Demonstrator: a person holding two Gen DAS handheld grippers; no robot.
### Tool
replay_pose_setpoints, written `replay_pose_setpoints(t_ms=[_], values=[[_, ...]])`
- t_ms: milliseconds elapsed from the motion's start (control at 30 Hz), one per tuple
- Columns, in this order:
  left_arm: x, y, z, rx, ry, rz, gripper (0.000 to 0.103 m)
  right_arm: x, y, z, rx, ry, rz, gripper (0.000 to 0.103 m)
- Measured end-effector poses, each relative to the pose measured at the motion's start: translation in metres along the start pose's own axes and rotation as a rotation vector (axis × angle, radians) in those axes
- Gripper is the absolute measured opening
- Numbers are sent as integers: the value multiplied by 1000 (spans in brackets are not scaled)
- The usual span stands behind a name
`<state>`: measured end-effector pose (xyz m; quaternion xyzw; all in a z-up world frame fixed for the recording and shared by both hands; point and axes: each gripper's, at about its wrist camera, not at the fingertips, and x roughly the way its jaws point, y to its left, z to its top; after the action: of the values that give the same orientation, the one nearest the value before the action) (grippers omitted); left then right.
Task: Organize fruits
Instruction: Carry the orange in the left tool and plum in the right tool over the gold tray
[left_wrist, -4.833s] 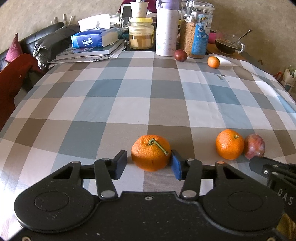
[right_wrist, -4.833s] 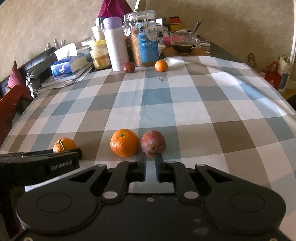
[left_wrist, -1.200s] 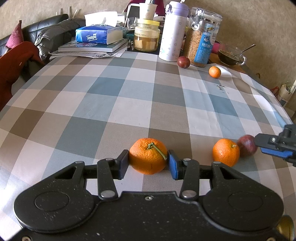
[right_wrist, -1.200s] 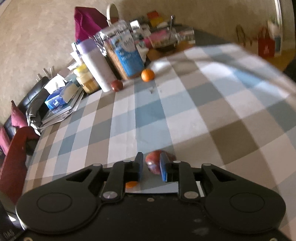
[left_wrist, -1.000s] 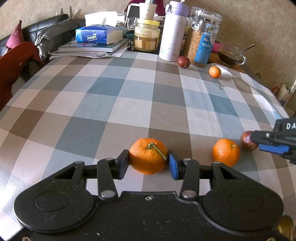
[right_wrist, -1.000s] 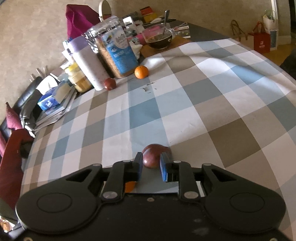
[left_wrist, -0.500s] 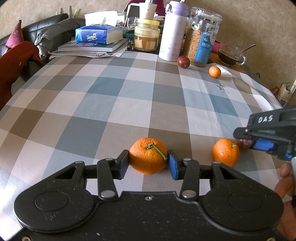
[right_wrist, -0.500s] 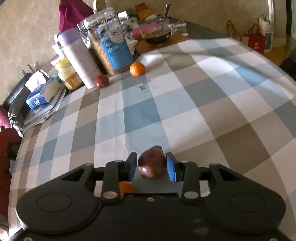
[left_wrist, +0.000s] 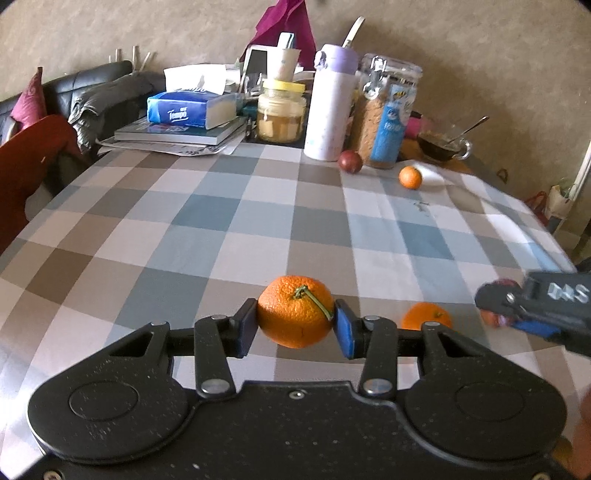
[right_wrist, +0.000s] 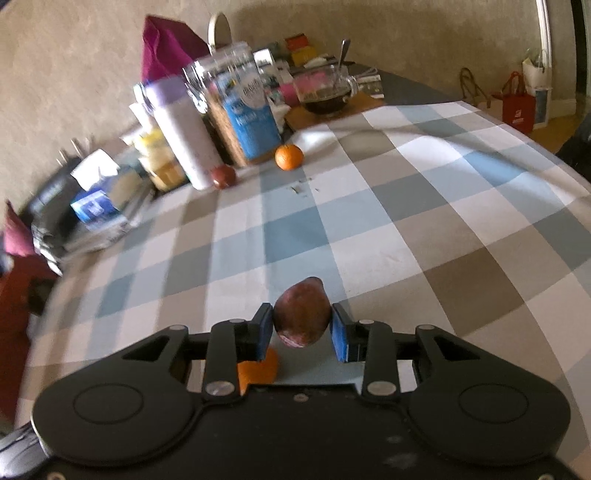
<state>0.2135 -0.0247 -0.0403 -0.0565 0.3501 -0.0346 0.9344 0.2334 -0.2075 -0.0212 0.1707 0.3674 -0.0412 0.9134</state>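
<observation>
- The left tool (left_wrist: 295, 326) is clamped on a big orange (left_wrist: 295, 311), right above the checked desk (left_wrist: 229, 236).
- The right tool (right_wrist: 302, 334) has just been closing its jaws, with a dark red fruit (right_wrist: 302, 312) between them; whether both pads touch it, I cannot tell.
- A second orange (left_wrist: 425, 316) sits just beside.

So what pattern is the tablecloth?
Checked tablecloth in grey-blue, taupe and white squares; clearest in the left wrist view.

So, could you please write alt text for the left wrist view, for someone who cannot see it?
The left tongs grip a stemmed orange above a checked tablecloth. To the right, a second orange lies beside the right tongs, which partly hide a reddish fruit. Jars, a flask and books stand at the far edge.
</observation>
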Motion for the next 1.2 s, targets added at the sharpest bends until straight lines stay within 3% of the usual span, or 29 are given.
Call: replay_pose_setpoints(t_ms=[233, 433, 567, 833, 1067, 1200], values=[[3, 9, 2, -48, 22, -4, 51, -38, -20, -22, 70, -44, 71, 35], [6, 12, 2, -69, 32, 7, 51, -49, -32, -42, 101, -126, 46, 35], [3, 8, 1, -45, 12, 19, 51, -48, -28, -45, 53, -144, 22, 35], [-11, 2, 4, 0, -93, 41, 51, -53, -22, -49, -2, -179, 8, 35], [-33, -10, 1, 85, -279, 118, 51, -53, -10, -57, -90, -190, 9, 35], [-44, -14, 8, 110, -277, 146, 51, -60, -6, -61, -123, -227, 23, 35]])
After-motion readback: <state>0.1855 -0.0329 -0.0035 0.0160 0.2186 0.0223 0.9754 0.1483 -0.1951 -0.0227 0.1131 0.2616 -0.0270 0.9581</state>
